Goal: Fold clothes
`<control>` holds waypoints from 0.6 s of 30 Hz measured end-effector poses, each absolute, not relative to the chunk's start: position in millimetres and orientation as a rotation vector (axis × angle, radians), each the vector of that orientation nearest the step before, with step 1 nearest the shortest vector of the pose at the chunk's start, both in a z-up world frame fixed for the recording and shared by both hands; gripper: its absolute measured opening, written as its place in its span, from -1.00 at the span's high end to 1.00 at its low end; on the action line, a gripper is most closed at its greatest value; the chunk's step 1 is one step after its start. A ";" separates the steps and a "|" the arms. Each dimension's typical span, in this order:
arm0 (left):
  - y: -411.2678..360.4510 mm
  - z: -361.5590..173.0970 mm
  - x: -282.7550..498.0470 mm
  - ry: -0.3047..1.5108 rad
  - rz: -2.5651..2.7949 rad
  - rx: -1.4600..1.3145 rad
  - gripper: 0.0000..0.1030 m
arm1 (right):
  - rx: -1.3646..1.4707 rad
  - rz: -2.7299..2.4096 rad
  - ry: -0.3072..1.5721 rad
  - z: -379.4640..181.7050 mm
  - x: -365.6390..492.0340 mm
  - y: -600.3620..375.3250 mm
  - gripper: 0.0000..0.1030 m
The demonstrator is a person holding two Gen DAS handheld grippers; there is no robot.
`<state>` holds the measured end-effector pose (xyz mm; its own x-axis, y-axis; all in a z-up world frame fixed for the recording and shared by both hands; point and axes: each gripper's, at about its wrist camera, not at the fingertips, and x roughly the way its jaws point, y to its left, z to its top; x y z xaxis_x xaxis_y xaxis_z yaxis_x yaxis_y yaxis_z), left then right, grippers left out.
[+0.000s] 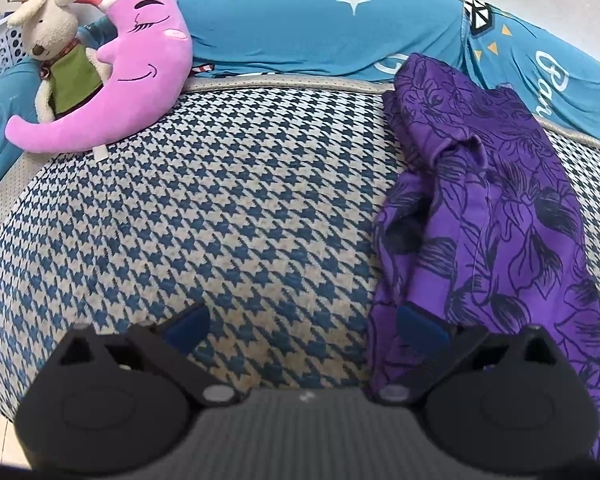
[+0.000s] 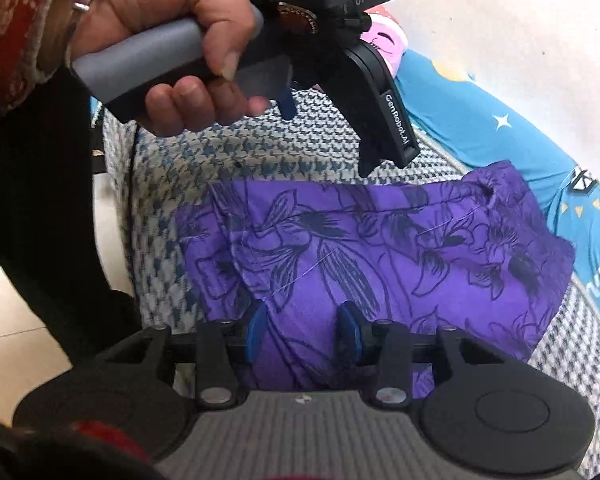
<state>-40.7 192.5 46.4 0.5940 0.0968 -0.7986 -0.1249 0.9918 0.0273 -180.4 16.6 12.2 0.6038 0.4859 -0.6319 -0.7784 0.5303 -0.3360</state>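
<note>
A purple shirt with dark flower print (image 1: 500, 208) lies folded into a long strip on the houndstooth cover (image 1: 220, 200), at the right in the left wrist view. My left gripper (image 1: 304, 326) is open wide, with its right pad (image 1: 420, 328) over the shirt's near left edge and its left pad over bare cover. In the right wrist view the shirt (image 2: 380, 248) lies crosswise. My right gripper (image 2: 302, 332) hovers at its near edge, jaws partly apart; cloth shows between the pads, unpinched. A person's hand (image 2: 172, 20) holds the left gripper (image 2: 328, 140) above the shirt's far edge.
A pink moon plush (image 1: 140, 64) and a small bear plush (image 1: 56, 48) lie at the back left. Blue printed bedding (image 1: 320, 28) runs along the back. A white perforated basket (image 1: 0, 52) stands far left. Pale floor tiles (image 2: 20, 320) show beside the bed.
</note>
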 end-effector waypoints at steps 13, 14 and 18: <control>207.2 45.6 -38.5 0.932 0.177 -0.069 -1.00 | -0.307 0.838 0.565 36.0 -159.3 -1.9 0.86; 208.0 45.5 -38.3 0.933 0.179 -0.073 -1.00 | -0.319 0.865 0.568 35.8 -162.2 1.3 0.86; 210.4 45.0 -37.8 0.937 0.188 -0.084 -1.00 | -0.400 0.897 0.558 29.3 -174.3 16.8 0.78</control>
